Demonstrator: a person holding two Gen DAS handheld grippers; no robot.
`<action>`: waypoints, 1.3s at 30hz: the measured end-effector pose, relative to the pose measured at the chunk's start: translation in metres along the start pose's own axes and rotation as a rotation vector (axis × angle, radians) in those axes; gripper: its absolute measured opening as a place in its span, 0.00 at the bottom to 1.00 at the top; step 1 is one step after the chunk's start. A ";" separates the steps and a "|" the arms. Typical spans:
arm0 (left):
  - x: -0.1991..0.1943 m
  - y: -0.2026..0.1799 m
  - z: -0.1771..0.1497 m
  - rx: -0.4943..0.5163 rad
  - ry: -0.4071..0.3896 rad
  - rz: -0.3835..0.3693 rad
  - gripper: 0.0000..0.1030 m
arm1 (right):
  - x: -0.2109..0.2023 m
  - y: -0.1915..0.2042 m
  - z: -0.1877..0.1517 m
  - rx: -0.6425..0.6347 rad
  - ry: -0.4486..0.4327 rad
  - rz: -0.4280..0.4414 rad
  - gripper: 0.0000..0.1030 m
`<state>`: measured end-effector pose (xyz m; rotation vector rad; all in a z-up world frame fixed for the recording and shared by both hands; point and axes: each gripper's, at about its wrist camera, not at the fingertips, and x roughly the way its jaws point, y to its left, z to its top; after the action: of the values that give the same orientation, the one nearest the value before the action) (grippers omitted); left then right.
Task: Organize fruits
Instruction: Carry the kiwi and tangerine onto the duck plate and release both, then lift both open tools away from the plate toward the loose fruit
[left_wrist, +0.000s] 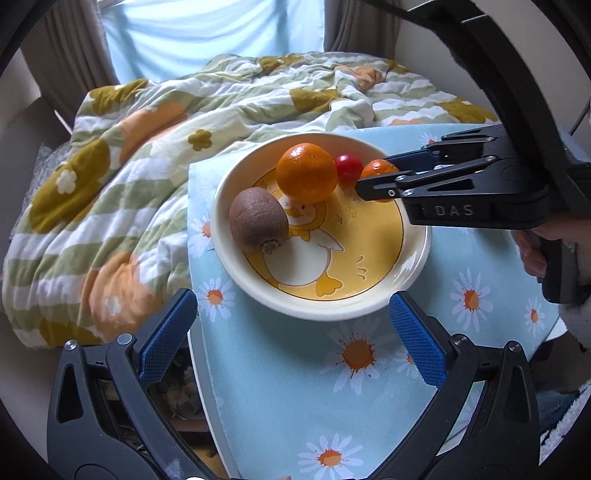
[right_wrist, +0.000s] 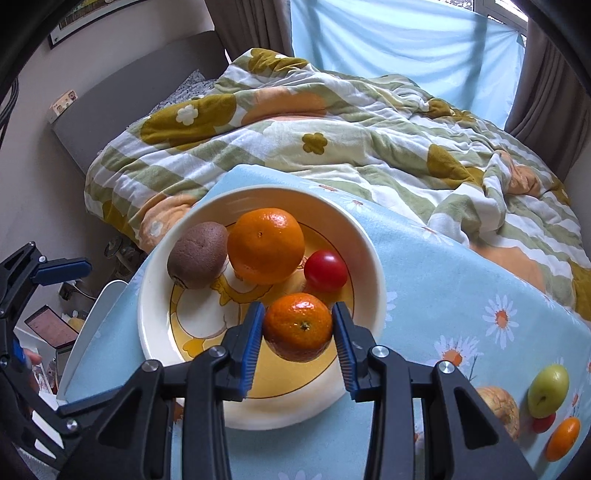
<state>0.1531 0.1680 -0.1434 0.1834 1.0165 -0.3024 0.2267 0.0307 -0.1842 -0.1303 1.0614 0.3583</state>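
Four fruits sit at the plate (right_wrist: 147, 325): a small mandarin (right_wrist: 298, 326) pinched between the blue pads of the right gripper (right_wrist: 299, 347), a red tomato (right_wrist: 325, 270) just beyond it, a larger orange (right_wrist: 266, 245) at the far side, and a brown kiwi (right_wrist: 197, 254) touching the orange on its left. From the left wrist the small mandarin (left_wrist: 378, 170) shows at the plate's (left_wrist: 406, 273) far right rim, clamped at the tips of the right gripper (left_wrist: 373, 177), beside the tomato (left_wrist: 348, 167), the orange (left_wrist: 306, 172) and the kiwi (left_wrist: 258, 219). The near half of the plate, with its duck picture, lies bare.

The left gripper (left_wrist: 291, 332) hangs before the plate's near rim, fingers spread wide with nothing between them.

The plate stands at the far left part of a daisy-print cloth (right_wrist: 443, 277), close to the edge that meets a rumpled quilt (right_wrist: 332, 140). Toward the right edge of the cloth lie a green fruit (right_wrist: 548, 389), another orange fruit (right_wrist: 563, 437), a red one (right_wrist: 543, 422) between them, and a tan roundish thing (right_wrist: 500, 408); open cloth separates these from the plate.
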 end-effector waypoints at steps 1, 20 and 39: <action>0.000 0.001 -0.002 -0.007 0.000 -0.009 1.00 | 0.003 0.001 0.000 -0.007 0.002 -0.005 0.34; -0.003 -0.009 -0.007 -0.030 0.013 -0.020 1.00 | 0.001 0.003 -0.001 -0.043 -0.073 -0.014 0.94; -0.049 -0.060 0.007 -0.046 -0.047 0.042 1.00 | -0.100 -0.029 -0.024 0.031 -0.150 -0.035 0.94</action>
<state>0.1146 0.1173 -0.0980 0.1555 0.9710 -0.2443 0.1732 -0.0259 -0.1113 -0.0926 0.9155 0.3152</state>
